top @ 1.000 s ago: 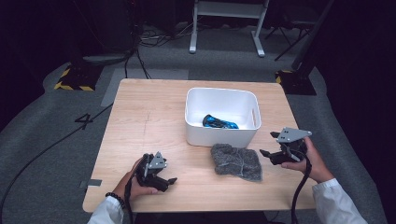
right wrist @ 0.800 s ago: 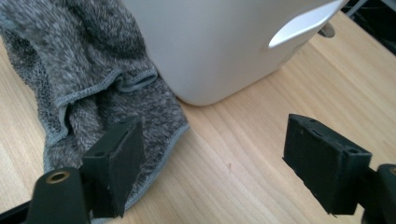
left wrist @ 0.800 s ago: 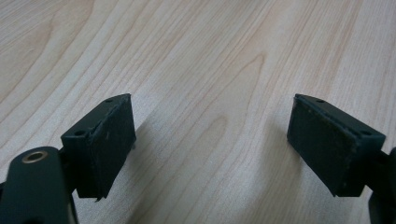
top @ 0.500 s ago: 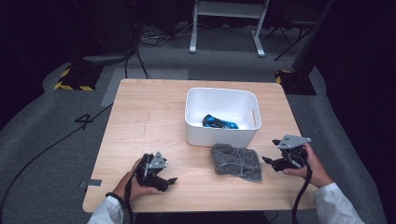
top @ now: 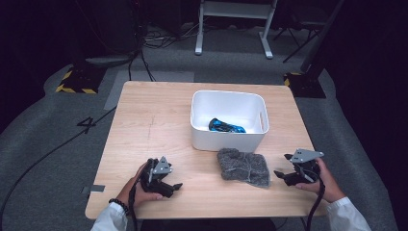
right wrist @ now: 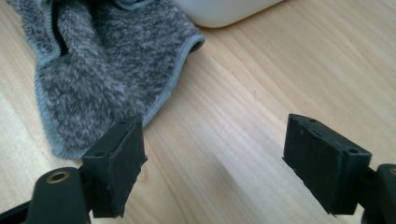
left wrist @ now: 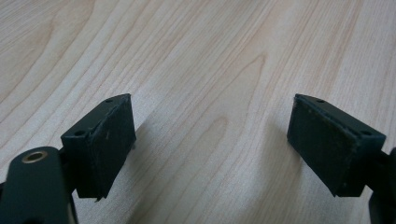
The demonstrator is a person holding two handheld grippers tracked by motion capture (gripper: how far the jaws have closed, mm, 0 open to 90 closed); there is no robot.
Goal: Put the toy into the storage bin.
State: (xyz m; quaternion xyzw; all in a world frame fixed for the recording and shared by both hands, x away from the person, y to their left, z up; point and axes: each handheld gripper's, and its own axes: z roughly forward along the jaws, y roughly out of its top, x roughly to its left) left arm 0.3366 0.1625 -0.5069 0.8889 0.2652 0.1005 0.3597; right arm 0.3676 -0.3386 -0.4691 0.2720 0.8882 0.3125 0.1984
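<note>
The right gripper (top: 284, 175) is released, jaws wide with nothing between them, low over the table (top: 144, 120) just right of the cloth (top: 244, 166). The cloth lies just in front of the bin (top: 229, 120), nearer this gripper than the left gripper (top: 174, 186), also released.

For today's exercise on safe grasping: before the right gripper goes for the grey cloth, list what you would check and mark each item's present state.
1. Right gripper open, nothing between the pads: ok.
2. Grey cloth lies flat on the table, free of other things: ok.
3. Cloth edge between the right gripper's jaws: not ok; it lies beside the left jaw.
4. Left gripper open and clear of the cloth: ok.
5. White bin has room; a blue thing lies in it: ok.
6. Cloth snagged underneath: cannot tell.
</note>
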